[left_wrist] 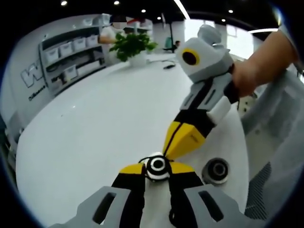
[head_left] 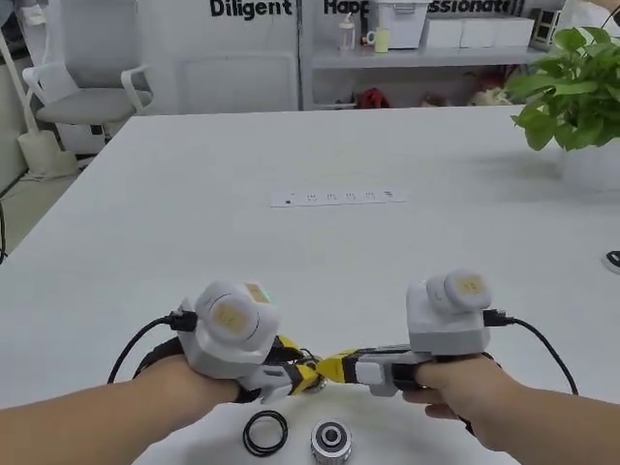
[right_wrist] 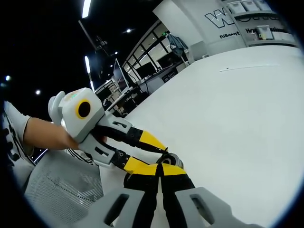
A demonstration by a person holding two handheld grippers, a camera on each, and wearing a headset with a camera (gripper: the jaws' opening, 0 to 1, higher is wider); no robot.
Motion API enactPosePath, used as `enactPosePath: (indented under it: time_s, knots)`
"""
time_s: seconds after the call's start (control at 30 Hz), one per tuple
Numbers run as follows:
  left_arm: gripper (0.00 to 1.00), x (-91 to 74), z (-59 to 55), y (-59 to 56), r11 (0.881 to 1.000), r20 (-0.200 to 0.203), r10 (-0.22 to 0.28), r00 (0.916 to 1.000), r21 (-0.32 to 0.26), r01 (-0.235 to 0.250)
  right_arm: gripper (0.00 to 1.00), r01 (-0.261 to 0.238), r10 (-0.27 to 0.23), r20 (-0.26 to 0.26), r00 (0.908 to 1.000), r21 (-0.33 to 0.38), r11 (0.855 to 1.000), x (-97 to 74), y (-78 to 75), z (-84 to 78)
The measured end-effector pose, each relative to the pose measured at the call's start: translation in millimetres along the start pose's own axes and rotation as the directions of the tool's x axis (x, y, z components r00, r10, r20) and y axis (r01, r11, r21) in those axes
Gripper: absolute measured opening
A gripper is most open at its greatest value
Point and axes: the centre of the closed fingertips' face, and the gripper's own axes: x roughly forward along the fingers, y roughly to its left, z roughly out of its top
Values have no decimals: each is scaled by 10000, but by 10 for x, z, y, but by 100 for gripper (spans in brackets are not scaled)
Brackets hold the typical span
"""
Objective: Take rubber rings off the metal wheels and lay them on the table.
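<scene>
Left gripper (left_wrist: 157, 170) clamps a small silver metal wheel (left_wrist: 156, 165), bore facing back along its jaws, just over the white table (head_left: 320, 145). Right gripper (right_wrist: 161, 172), jaws pressed together, meets its rim. Head view picks up a loose black rubber ring (head_left: 264, 432) lying beside a second metal wheel (head_left: 331, 441).

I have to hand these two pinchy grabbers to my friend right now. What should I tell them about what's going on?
Left gripper: shut on a small round metal wheel.
Right gripper: jaws together, tips at that wheel's rim. Whether they pinch rubber there is too small to tell.
On the white table, near the person: a loose black rubber ring and, beside it but apart, a second metal wheel.
Done: at least one ring is off and laid down.
Left: probably strip the held wheel and lay its ring on the table.
</scene>
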Motion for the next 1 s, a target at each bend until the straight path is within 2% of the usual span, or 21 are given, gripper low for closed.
enactPosePath:
  time_s: [0.17, 0.3, 0.5, 0.67, 0.8, 0.9, 1.0]
  knots:
    - [24, -73, 32, -40, 9997, 127, -219, 9997, 90, 217, 0, -131, 131, -11, 9999, 66, 9999, -14, 14, 16]
    - [31, -120, 60, -93, 9991, 293, -424, 9987, -32, 425, 0, -238, 238, -2, 9997, 107, 9997, -12, 51, 32]
    - [37, -266, 202, -116, 9986, 944, -445, 9945, -244, 470, 0, -340, 339, 118, 9994, 143, 9993, -40, 94, 88]
    - [44, -413, 259, -101, 9990, 1286, -329, 9911, -274, 367, 0, -373, 371, 141, 9992, 167, 9992, -73, 110, 100]
    - [46, -518, 284, -67, 9991, 1451, -267, 9891, -302, 314, 0, -407, 405, 131, 9991, 160, 9990, -81, 122, 106]
    - [48, -616, 318, -38, 9985, 1716, -164, 9850, -486, 251, 0, -532, 529, 158, 9985, 178, 9984, -79, 180, 127]
    - [49, -688, 307, -34, 9984, 1795, -83, 9837, -528, 181, 0, -712, 709, 161, 9974, 204, 9973, -71, 251, 145]
